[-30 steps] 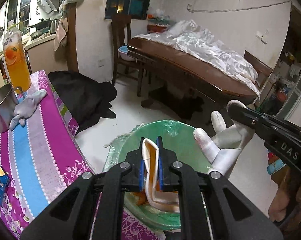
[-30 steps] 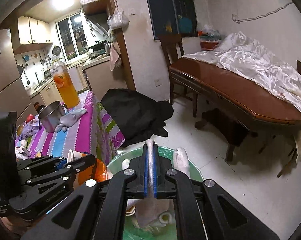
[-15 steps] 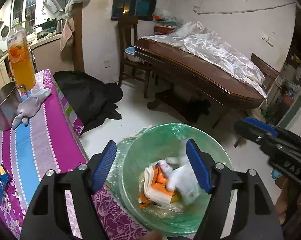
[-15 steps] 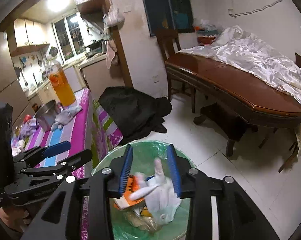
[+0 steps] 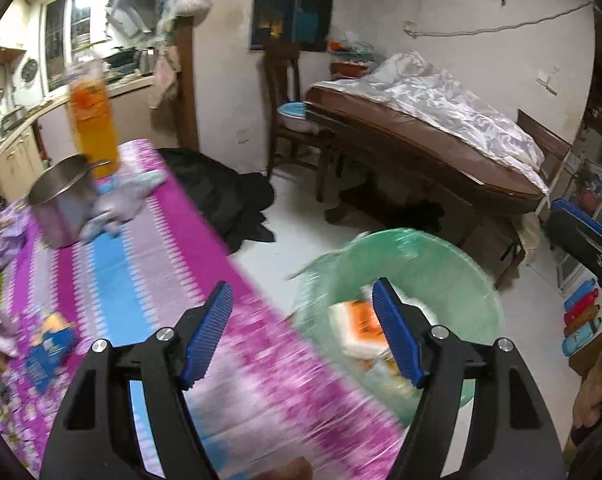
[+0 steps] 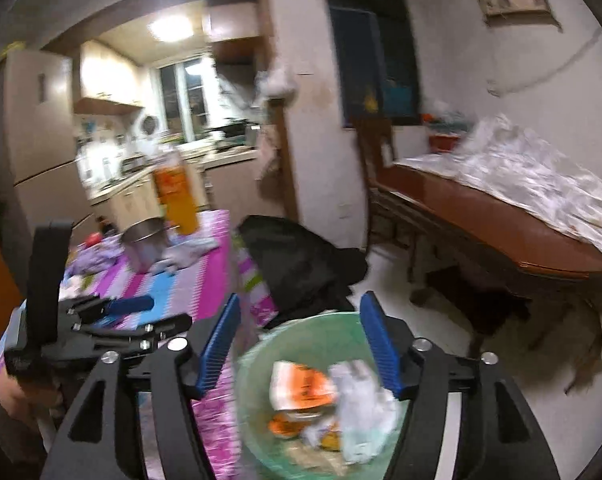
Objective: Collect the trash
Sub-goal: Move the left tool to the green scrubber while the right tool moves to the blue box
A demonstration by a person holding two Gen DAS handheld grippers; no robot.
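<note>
Where the round bin lined with a pale green plastic bag (image 6: 261, 364) stands on the floor against the edge of the surface, the trash already lies inside it: a white-and-orange folded wrapper (image 6: 301, 386) and, just beside it, a crumpled white glove (image 6: 361, 400), with some blurred scraps underneath that I cannot make out. The right tongs (image 6: 301, 344) hang above the bin's mouth, blue pads spread wide with nothing between them; their jaws have just been opening. The left tongs (image 5: 301, 332) are also apart and empty, having just opened, one pad over the striped cloth and the other over the bin's rim. A hand grips the left tool's handle at the lower left of the right view. The surface wears a pink, blue and lilac striped cloth (image 5: 149, 264). Farther along it sit a small blue packet (image 5: 49, 350), a steel mug (image 5: 63, 210), a pale grey glove (image 5: 119, 202) touching the mug, and a tall bottle of orange drink (image 5: 95, 132) behind. A black heap of cloth (image 5: 229, 204) lies on the floor beyond.
</note>
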